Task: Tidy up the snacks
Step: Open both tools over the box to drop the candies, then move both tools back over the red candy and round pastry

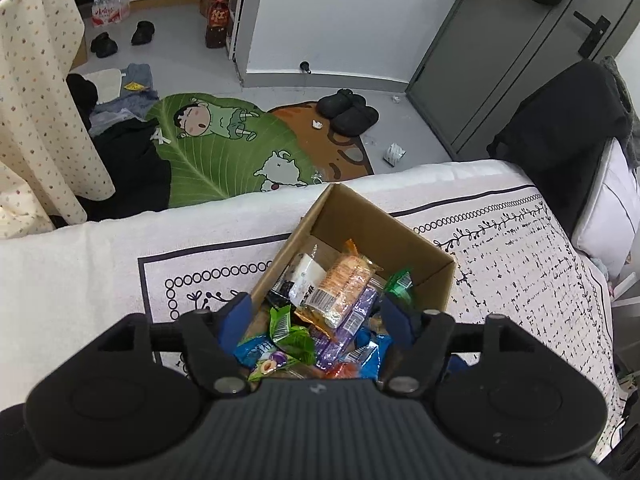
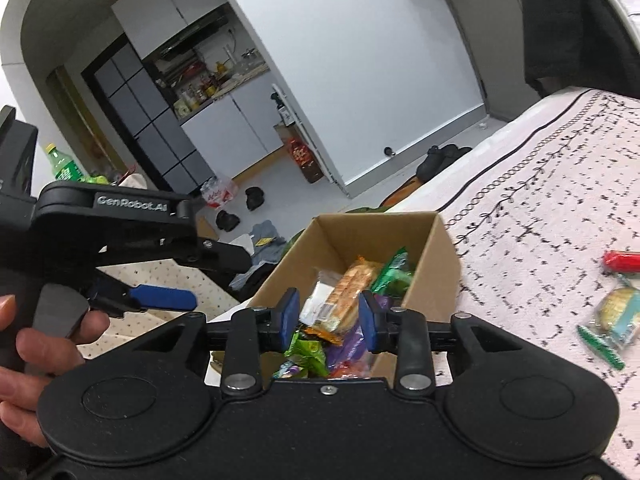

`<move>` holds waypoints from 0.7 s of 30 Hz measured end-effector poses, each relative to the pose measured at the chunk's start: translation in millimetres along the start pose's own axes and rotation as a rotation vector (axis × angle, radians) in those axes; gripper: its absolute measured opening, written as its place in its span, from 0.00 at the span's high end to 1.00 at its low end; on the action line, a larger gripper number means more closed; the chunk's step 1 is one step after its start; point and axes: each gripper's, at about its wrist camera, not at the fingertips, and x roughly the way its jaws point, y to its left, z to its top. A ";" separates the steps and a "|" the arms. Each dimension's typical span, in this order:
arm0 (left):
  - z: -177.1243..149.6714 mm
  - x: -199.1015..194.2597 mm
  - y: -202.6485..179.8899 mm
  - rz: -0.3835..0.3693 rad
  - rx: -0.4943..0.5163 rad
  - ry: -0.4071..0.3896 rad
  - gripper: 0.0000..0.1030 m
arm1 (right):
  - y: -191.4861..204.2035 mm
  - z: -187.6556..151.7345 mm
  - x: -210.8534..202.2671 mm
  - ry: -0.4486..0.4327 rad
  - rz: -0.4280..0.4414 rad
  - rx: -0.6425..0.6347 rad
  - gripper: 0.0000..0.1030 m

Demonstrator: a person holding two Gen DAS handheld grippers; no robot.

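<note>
The bed (image 1: pixel 100 264), covered by a white patterned blanket, fills the lower half of both views; its edge runs across mid-frame, with the floor beyond. A cardboard box (image 1: pixel 400 236) stands open at centre frame, close to that edge, and holds a loose heap of snack packets. An orange biscuit pack (image 1: pixel 348 280) lies on top of the heap, with green packets (image 1: pixel 294 336) and a purple packet (image 1: pixel 352 312) below it.

The left tool (image 1: pixel 316 312) hangs over the near end of the box, jaws spread, nothing between the pads. The right tool (image 2: pixel 329 316), lower centre of its view, points into the same box with jaws parted a little; no packet is pinched, though the biscuit pack shows in the gap behind them. A hand (image 2: pixel 36 344) at the left edge of the right view holds the left tool's grip.

At the right edge of the right view, a red packet (image 2: pixel 622 261) and a clear packet with a green end (image 2: pixel 612 322) lie on the blanket, well apart from the box; sorting is judged unfinished.

Risks, judged from this arrangement:
- The box rests on soft bedding near the bed's edge, so a push from either tool could tip it or slide it to the floor.
- Both tools crowd one opening and could collide.
- Glossy wrappers could slip from the pads.
- A closing grip could crush the biscuits.
</note>
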 end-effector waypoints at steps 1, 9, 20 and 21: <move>-0.5 -1.0 -2.0 0.002 0.004 -0.002 0.28 | -2.1 0.5 -3.1 -0.001 -0.006 0.001 0.65; -6.3 -7.7 -19.7 0.009 0.046 -0.011 0.26 | -23.2 4.0 -17.9 -0.013 -0.073 0.032 0.58; -17.2 -2.3 -48.6 -0.003 0.093 0.005 0.26 | -66.7 9.5 -35.2 -0.023 -0.170 0.117 0.57; -18.2 -1.5 -51.2 -0.006 0.097 0.007 0.26 | -71.4 9.7 -36.1 -0.022 -0.180 0.127 0.57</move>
